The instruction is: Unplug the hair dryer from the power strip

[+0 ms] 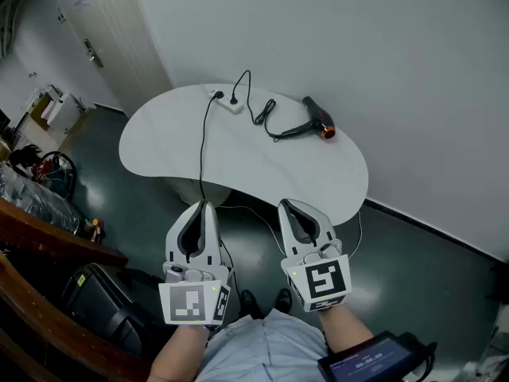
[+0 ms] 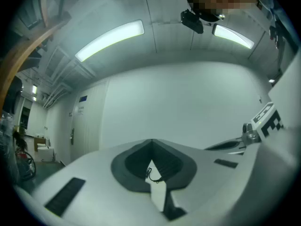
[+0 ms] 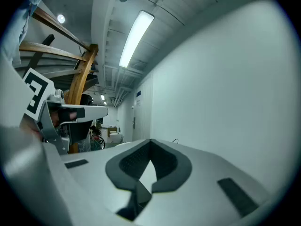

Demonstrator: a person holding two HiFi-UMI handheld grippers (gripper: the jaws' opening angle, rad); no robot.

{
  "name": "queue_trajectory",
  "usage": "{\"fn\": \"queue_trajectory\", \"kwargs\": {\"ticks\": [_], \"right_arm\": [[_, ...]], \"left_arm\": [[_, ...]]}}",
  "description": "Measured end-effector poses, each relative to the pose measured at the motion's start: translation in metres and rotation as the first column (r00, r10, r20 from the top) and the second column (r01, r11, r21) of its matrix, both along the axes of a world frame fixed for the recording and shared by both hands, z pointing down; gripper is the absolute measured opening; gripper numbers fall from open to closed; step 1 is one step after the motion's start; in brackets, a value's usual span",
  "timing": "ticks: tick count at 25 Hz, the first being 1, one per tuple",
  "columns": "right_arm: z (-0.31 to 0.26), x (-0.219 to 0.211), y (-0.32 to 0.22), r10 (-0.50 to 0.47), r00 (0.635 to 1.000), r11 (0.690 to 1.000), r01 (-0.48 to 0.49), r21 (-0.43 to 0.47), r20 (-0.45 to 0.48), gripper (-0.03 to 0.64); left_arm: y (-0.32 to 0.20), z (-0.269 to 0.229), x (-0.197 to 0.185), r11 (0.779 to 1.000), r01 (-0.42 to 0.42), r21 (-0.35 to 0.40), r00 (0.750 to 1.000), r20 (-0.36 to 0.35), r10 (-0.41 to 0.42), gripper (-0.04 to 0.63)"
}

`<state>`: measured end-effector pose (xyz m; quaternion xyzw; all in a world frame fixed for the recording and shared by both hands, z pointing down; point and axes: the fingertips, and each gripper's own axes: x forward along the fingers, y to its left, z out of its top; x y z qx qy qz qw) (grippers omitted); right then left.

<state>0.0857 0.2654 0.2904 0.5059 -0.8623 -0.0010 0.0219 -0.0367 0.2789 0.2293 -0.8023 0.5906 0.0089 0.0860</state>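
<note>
Both grippers, left (image 1: 206, 205) and right (image 1: 285, 204), are hanging closed and empty, well short of the table (image 1: 159, 146). Farther off, the dryer (image 1: 320, 121) is lying beside the strip (image 1: 228, 105), plugged in. Pulling without pinning the strip is likely risking dragging it along.

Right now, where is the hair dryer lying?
In the head view, the hair dryer lies at the far right of the white table, near the wall, right of the power strip.
</note>
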Motion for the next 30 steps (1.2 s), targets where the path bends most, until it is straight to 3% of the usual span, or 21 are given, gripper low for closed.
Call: {"fn": "queue_trajectory", "kwargs": {"ticks": [11, 18, 30], "right_arm": [[0.008, 0.024, -0.001, -0.011, 0.999, 1.0, 0.012, -0.011, 0.044, 0.002], [0.029, 0.044, -0.018, -0.017, 0.998, 0.996, 0.022, -0.084, 0.064, 0.002], [0.05, -0.002, -0.094, -0.043, 0.999, 0.991, 0.045, -0.122, 0.02, 0.002]], "left_arm": [[-0.001, 0.008, 0.021, 1.0, 0.01, -0.014, 1.0, 0.005, -0.009, -0.002], [-0.007, 0.023, 0.032, 0.997, 0.046, -0.068, 0.999, 0.028, -0.045, -0.002], [-0.079, 0.048, -0.019, 0.991, 0.086, -0.101, 0.996, -0.023, -0.089, -0.002]]}}
